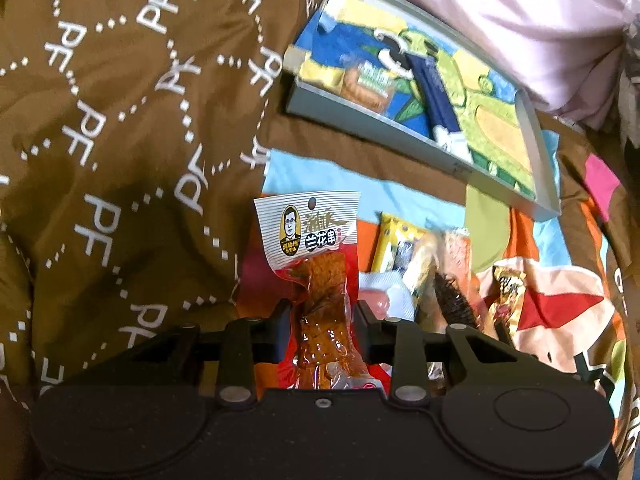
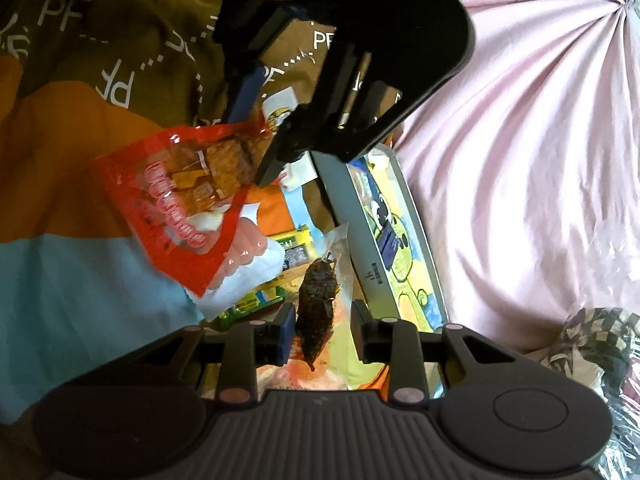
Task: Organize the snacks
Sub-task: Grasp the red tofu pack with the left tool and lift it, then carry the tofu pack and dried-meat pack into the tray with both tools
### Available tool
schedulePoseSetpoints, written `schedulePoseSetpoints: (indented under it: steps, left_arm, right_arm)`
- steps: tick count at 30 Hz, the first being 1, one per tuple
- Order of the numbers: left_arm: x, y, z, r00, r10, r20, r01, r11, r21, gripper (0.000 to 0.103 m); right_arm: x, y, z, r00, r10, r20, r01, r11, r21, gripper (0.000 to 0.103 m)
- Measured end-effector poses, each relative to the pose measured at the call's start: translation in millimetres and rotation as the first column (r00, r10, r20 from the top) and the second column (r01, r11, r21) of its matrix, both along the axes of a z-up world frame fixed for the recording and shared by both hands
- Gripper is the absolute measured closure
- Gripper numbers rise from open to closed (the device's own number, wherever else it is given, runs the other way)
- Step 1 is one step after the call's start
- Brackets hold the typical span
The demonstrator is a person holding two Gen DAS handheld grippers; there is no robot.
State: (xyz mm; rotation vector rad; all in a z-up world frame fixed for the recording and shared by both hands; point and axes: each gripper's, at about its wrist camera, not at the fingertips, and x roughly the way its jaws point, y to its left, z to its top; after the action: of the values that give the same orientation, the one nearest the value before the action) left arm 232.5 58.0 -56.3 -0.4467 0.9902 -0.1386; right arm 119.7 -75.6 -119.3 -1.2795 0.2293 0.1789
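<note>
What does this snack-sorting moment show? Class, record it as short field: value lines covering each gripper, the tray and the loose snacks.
left gripper: shut on red tofu-skewer packet, lifted above the bedding
right gripper: jaws either side of dark snack in clear packet; grip cannot be told
tray: grey rim, cartoon-print base, on the quilt beside pink sheet
in tray: navy stick packet, orange-and-green packet
loose snacks: yellow packet and others heaped on patchwork quilt
</note>
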Motion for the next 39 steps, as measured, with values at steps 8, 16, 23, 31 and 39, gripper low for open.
schedulePoseSetpoints:
  steps: [8, 16, 23, 31, 39]
  left_arm:
    - [-3, 2, 19, 0.995, 0.023, 0.096, -0.019, 0.999, -0.047, 0.068]
    - [5, 10, 40, 0.973, 0.097, 0.208, -0.077, 0.992, -0.100, 0.068]
    - [32, 7, 72, 0.922, 0.140, 0.361, -0.098, 0.986, -0.133, 0.068]
    - [77, -2, 89, 0.838, 0.248, 0.486, -0.169, 0.965, -0.201, 0.067]
    - [114, -8, 76, 0.817, 0.247, 0.521, -0.172, 0.967, -0.188, 0.079]
  right_arm:
    - [3, -3, 5, 0.999, -0.002, 0.054, 0.002, 1.000, -0.007, 0.070]
    - [26, -16, 22, 0.989, -0.069, 0.130, 0.061, 0.996, 0.061, 0.070]
    - [62, -21, 42, 0.969, -0.097, 0.228, 0.072, 0.991, 0.117, 0.070]
    - [120, -29, 68, 0.950, -0.150, 0.274, 0.095, 0.974, 0.203, 0.070]
    - [168, -25, 71, 0.951, -0.164, 0.262, 0.100, 0.965, 0.242, 0.070]
